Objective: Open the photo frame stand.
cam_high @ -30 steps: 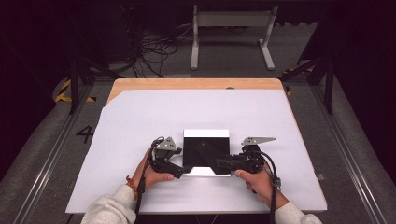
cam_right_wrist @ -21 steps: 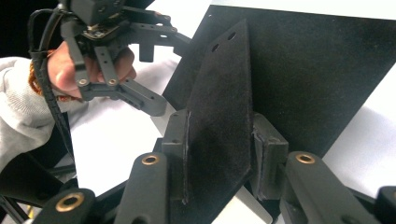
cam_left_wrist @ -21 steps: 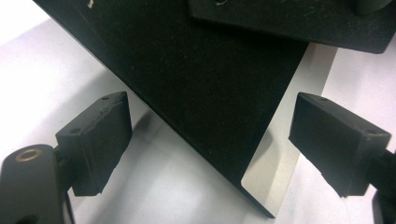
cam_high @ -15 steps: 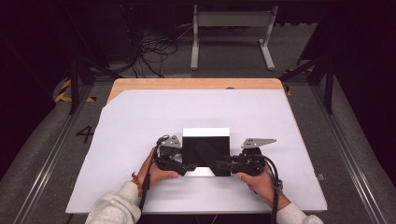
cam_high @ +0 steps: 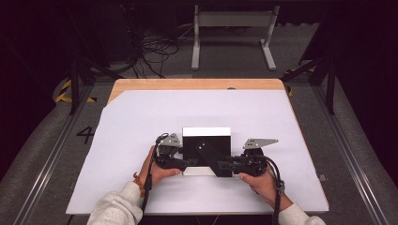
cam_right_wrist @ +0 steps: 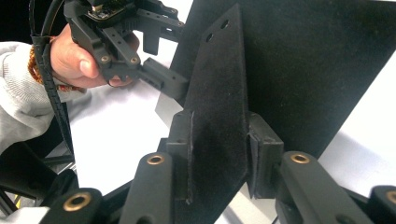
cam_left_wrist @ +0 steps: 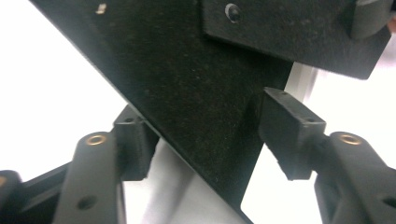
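While your right gripper (cam_right_wrist: 219, 154) pinches the flat black tapered strip (cam_high: 210, 154), its long axis runs diagonally, upper-left to lower-right, across the square black panel (cam_high: 206, 152) on the white table sheet (cam_high: 141, 117). Your left gripper (cam_left_wrist: 205, 140) clamps the panel's edge. Earlier the strip was hidden.

In the left gripper view the black panel (cam_left_wrist: 196, 98) runs past the top edge, its outline unseen; in the right gripper view the black strip (cam_right_wrist: 217, 107) hides the panel behind it; the person's sleeves (cam_high: 112, 208) are cut off below.
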Available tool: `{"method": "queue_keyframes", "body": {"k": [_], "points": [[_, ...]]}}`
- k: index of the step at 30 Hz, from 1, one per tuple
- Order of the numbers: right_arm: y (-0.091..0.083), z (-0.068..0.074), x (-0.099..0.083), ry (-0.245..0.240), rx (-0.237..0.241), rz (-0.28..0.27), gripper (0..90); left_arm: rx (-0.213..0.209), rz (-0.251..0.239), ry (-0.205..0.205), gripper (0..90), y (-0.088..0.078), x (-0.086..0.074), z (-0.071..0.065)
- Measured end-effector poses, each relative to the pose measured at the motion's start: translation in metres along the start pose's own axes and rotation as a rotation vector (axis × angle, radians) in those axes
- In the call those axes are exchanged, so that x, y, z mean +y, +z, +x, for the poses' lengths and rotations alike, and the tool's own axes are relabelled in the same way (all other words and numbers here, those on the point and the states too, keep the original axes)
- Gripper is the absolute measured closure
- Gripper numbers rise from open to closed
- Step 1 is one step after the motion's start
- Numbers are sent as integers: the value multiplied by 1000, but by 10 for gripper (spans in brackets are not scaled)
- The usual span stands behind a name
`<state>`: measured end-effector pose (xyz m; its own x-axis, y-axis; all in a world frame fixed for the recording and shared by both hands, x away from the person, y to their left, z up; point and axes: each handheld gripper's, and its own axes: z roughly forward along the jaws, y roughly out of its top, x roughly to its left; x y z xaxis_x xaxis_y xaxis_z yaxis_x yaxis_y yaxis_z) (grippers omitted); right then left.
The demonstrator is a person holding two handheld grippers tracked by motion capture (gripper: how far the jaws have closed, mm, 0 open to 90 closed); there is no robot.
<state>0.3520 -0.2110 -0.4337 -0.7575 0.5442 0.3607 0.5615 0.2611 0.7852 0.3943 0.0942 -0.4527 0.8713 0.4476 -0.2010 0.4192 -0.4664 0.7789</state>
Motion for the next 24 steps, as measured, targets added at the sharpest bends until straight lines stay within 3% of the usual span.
{"method": "queue_keyframes", "body": {"k": [4, 10, 18, 22, 24], "points": [[-1, 2, 3, 6, 4, -21, 722, 31, -15, 15, 466, -4, 2, -1], [0, 5, 5, -14, -10, -28, 771, 116, -48, 78, 554, -14, 6, -4], [1, 6, 4, -38, -19, -28, 773, 113, -61, 80, 564, -14, 5, -3], [1, 7, 4, -40, -21, -24, 772, 114, -38, 66, 445, -9, 4, -2], [1, 8, 4, -43, -22, -23, 772, 92, -31, 79, 453, -7, 3, -1]]}}
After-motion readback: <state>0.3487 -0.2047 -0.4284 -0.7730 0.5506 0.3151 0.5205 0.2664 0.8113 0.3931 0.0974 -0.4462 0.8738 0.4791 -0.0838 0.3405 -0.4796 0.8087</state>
